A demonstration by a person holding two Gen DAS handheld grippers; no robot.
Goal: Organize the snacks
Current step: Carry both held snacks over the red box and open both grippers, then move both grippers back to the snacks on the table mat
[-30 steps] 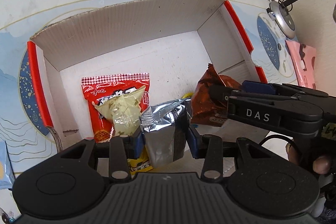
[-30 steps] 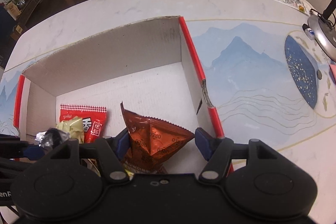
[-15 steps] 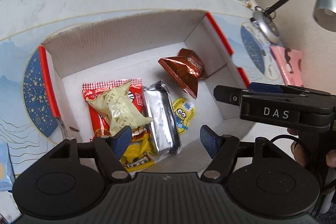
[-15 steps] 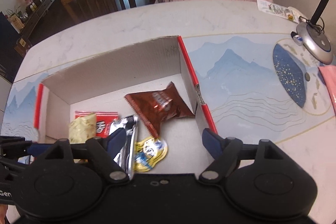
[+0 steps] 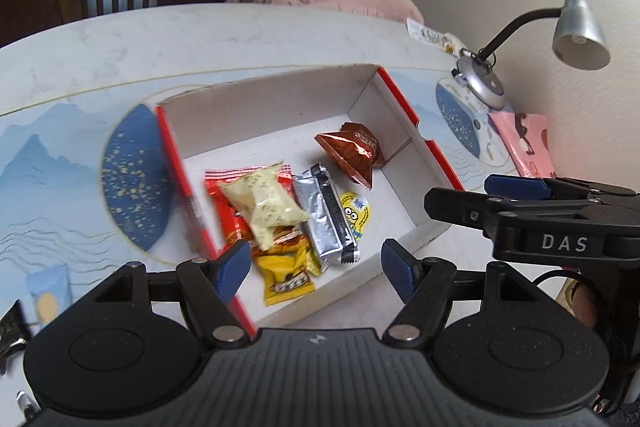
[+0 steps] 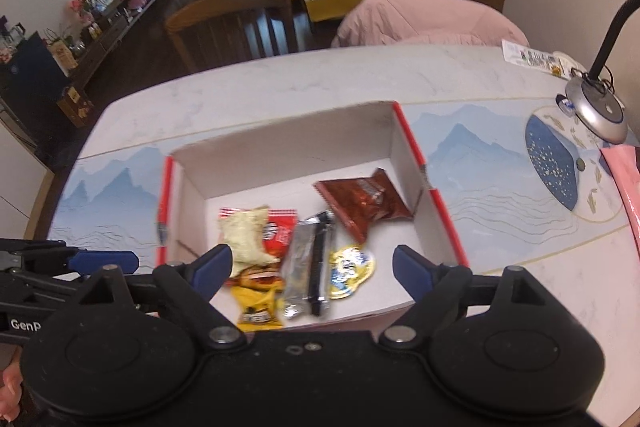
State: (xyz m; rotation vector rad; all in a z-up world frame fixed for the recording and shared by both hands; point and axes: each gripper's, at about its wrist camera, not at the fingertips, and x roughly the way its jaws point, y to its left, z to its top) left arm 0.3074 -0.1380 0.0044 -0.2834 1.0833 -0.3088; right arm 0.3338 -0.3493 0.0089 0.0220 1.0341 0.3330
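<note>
Left claw [image 5: 316, 269] wide and empty, right claw [image 6: 313, 267] opening empty above crinkly foil packets [image 5: 328, 215] in cardboard box [image 5: 264, 107].

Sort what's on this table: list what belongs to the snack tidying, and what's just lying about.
Part of the job:
white cardboard box with red edges
brown foil snack bag
silver foil bar
pale yellow-green packet
red snack packet
yellow candy packet
round yellow cartoon sachet

Just lying about:
silver gooseneck desk lamp
pink patterned pouch
light blue packet outside the box
</note>
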